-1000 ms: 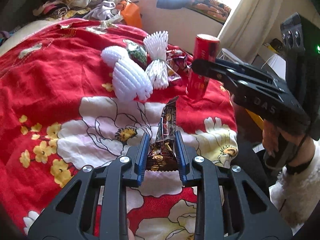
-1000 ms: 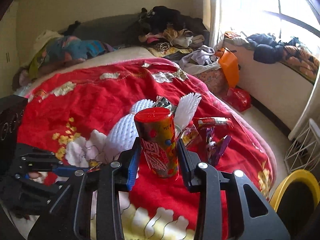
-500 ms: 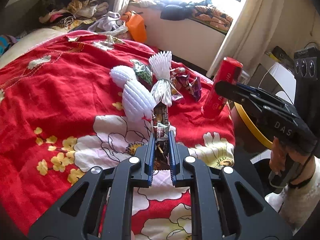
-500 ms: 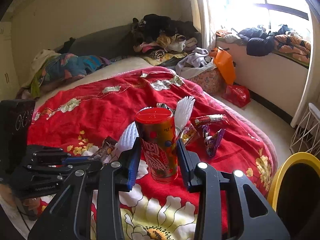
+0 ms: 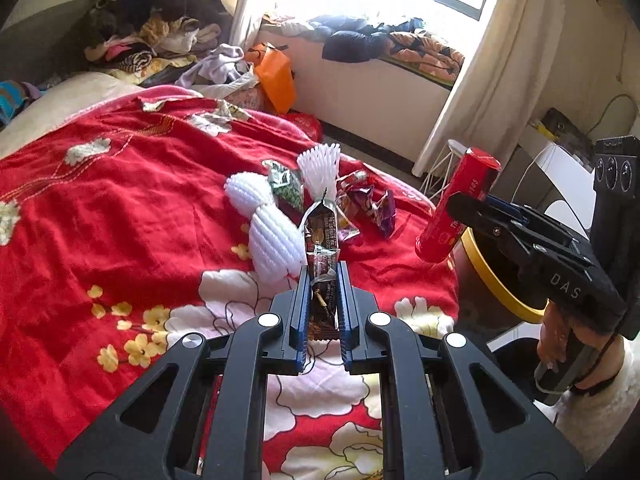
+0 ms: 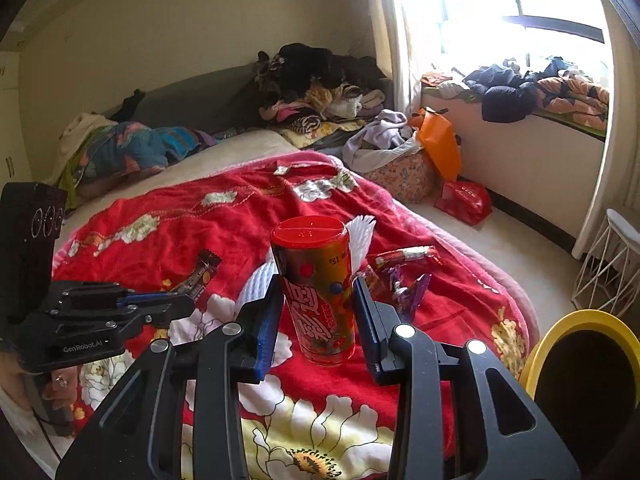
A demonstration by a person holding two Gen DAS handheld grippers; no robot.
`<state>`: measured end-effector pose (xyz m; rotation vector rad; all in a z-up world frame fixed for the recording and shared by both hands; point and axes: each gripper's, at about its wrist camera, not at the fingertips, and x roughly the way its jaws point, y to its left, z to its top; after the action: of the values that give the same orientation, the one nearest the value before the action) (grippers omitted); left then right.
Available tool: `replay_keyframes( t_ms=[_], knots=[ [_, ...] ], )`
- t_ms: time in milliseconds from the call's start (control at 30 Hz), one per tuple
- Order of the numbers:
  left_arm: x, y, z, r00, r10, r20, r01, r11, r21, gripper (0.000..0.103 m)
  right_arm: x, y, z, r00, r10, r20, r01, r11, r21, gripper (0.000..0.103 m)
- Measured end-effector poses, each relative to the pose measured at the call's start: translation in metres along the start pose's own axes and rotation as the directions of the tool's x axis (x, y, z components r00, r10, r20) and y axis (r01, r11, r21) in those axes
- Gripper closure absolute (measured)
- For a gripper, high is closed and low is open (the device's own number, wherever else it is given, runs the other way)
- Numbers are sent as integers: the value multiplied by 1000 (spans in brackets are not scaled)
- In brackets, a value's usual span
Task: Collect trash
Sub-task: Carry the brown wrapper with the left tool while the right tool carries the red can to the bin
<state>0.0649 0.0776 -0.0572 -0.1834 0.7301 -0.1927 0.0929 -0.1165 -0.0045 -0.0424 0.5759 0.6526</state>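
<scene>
Showing a two-handed pickup partway through. Nearest in the left wrist view, the left gripper (image 5: 323,280) is clenching a dark snack wrapper (image 5: 321,236) between its blue pads, the wrapper standing upright and lifted clear of the red floral blanket (image 5: 120,208). At 3 o'clock, the right gripper (image 5: 464,204) is gripping a red cylindrical snack can (image 5: 458,206) around its middle, the can hanging tilted above the yellow rim of a dark trash bin (image 5: 492,284) just off the blanket's edge. The right wrist view is confirming this grip, both pads pressing the can's sides (image 6: 318,292).

Farther out, at 12 o'clock, uncollected items are lying together on the blanket: two white foam fruit nets (image 5: 272,236), a green wrapper (image 5: 289,188) between them, and crumpled purple and red wrappers (image 5: 368,208) toward 1 o'clock.

By judgement, the task is at an early-to-middle stage: two pieces are in hand but neither is in the bin, and the far cluster is awaiting collection.
</scene>
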Motion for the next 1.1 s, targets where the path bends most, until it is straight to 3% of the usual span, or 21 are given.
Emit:
replay_keyframes(
  t_ms=[367,1100],
  knots=[
    [-4,-26,16,999,-14,32,12,998,54,95,-25,-23,6,998,-32,47,29,997,68,69],
    [6,-88,32,996,-79,45,71,985,158,95,-72,-86,4,972,-199,121,175,967,185,70]
  ],
)
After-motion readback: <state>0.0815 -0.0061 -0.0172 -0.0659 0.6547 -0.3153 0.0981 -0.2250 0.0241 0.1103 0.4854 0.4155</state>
